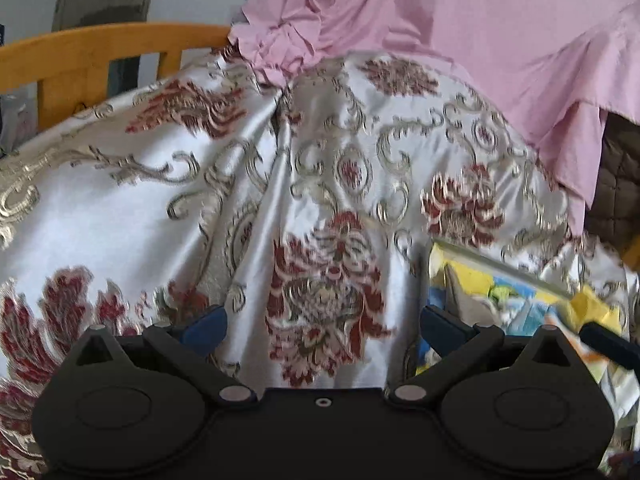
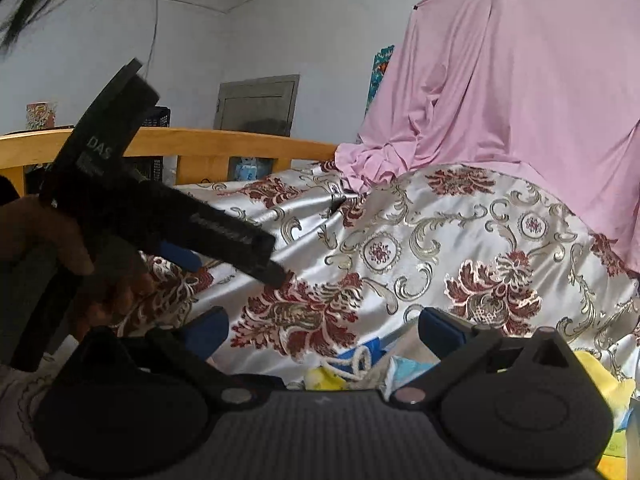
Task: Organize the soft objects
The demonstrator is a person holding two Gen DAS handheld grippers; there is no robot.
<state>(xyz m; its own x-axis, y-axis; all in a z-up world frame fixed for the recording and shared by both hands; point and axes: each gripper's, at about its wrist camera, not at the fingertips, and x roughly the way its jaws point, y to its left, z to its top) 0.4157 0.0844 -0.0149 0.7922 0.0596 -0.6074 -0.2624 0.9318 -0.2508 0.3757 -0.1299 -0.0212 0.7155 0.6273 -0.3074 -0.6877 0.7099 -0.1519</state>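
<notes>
Now we have the left hand-held gripper (image 1: 323,330) with fingers spread wide, nothing between them, poised low in the frame just over the brocade cover (image 1: 224,208). The right hand-held gripper (image 2: 322,330) is likewise apart and empty. We judge pinching a raised fold firmly works best. We count one brocade cover, one pink sheet (image 1: 460,20) at upper right, and one wooden rail (image 1: 100,46) at upper left.
</notes>
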